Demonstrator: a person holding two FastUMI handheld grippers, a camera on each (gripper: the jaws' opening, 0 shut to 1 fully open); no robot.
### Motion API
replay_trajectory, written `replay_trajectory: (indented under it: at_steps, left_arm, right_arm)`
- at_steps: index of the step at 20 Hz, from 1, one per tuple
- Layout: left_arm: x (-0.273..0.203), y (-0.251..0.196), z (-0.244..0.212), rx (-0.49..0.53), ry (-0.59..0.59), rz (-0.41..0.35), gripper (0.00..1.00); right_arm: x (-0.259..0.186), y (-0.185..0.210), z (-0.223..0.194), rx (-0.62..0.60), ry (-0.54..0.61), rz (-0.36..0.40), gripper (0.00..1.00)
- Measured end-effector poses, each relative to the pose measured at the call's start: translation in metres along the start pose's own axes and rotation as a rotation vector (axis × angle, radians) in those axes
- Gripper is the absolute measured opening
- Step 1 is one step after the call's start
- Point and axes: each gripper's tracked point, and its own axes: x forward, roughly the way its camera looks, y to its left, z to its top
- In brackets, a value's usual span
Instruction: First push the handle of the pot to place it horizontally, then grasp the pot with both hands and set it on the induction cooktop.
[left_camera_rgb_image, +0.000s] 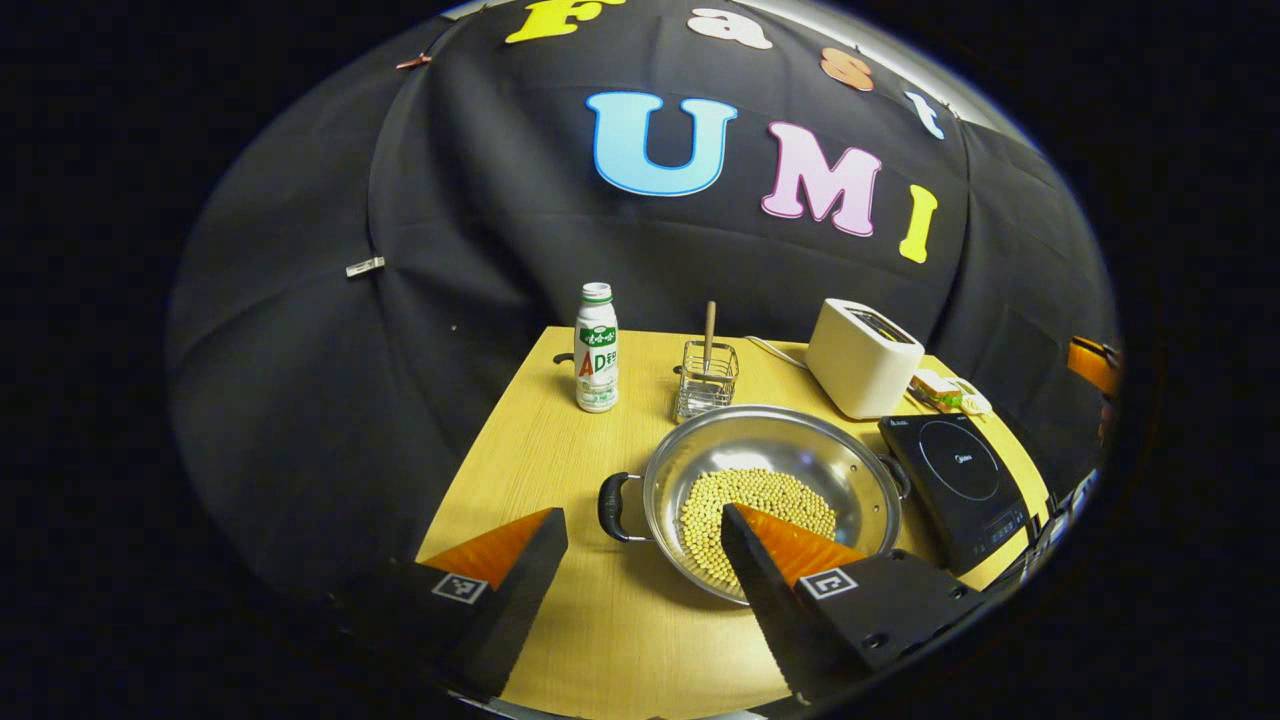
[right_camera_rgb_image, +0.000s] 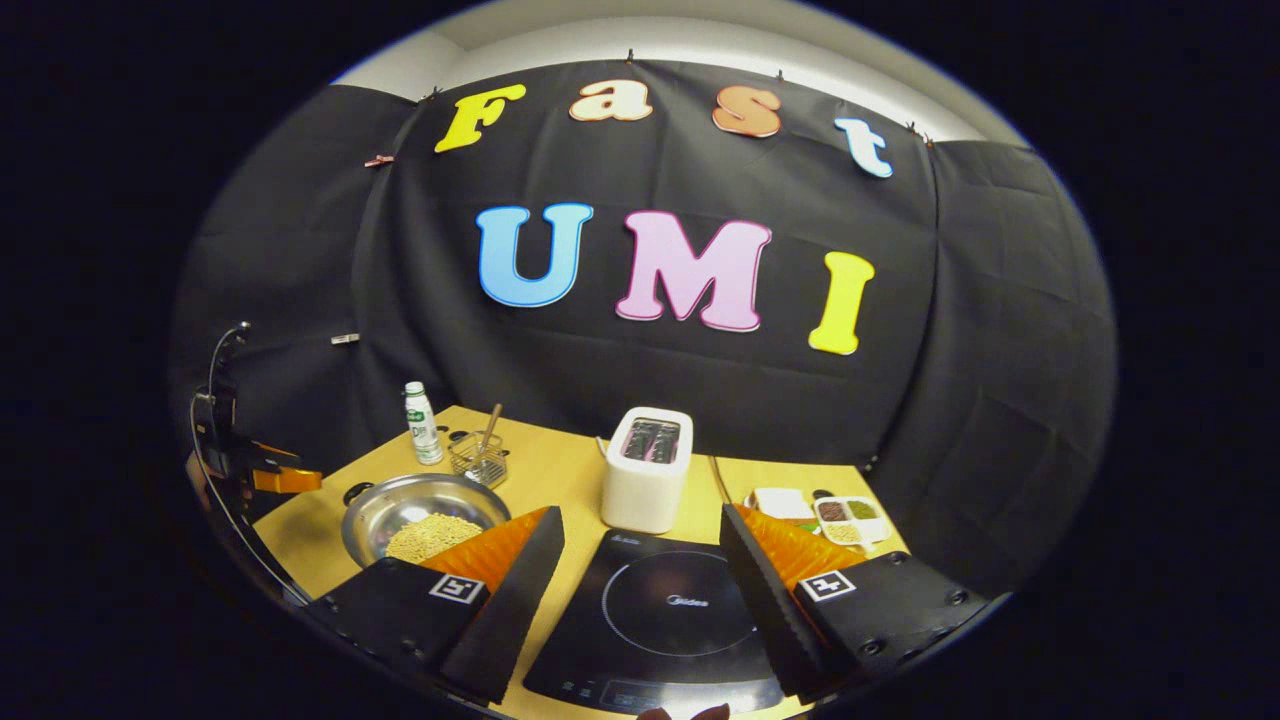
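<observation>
**Left gripper view: pot full of loose beans, both grippers unloaded — spill and collision risks ahead**

Left gripper view shows the round stainless-steel pot (left_camera_rgb_image: 770, 490) resting on the light wooden table (left_camera_rgb_image: 560, 440), just beside the flat black induction cooktop (left_camera_rgb_image: 960, 480) but not on it. The pot carries a heap of loose pale soybeans (left_camera_rgb_image: 745, 510). Its black loop handle (left_camera_rgb_image: 618, 507) on the near-left side lies roughly level. The opposite handle is only partly visible at the far rim, so its position cannot be confirmed.

The left gripper (left_camera_rgb_image: 640, 560) is spread wide, holding nothing, with the handle lying between its fingers in the frame. Contact cannot be established. In the right gripper view, the right gripper (right_camera_rgb_image: 640, 570) is likewise spread and empty, poised over the cooktop, well apart from the pot.

Judged hazards:
- An uneven two-sided lift would tilt the pot and scatter the beans.
- A grip on the thin polished rim may slip, since the steel offers little purchase.
- Transfer toward the cooktop passes near the white two-slot toaster (left_camera_rgb_image: 862, 358) and the small wire basket (left_camera_rgb_image: 705, 380). A wide swing could strike either.
- The tall white plastic bottle (left_camera_rgb_image: 597, 348) stands behind the pot. A hard push on the handle may slide the pot toward it.
</observation>
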Motion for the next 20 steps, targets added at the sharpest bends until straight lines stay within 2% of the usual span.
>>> replay_trajectory:
  at_steps: [3,8,13,20]
  left_arm:
    - [0.015,0.002,-0.004,-0.026,0.026,-0.006,0.94]
    - [0.038,0.009,-0.012,-0.029,0.082,-0.004,0.95]
    - [0.070,0.011,-0.024,-0.014,0.176,-0.004,0.95]
    - [0.107,0.008,-0.026,-0.035,0.160,-0.029,0.89]
  right_arm:
    - [0.018,0.030,-0.015,0.032,0.077,0.062,0.98]
    - [0.055,0.067,-0.043,0.084,0.184,0.121,0.99]
    - [0.082,0.082,-0.079,0.142,0.320,0.114,0.98]
    - [0.118,0.095,-0.124,0.152,0.396,0.075,0.99]
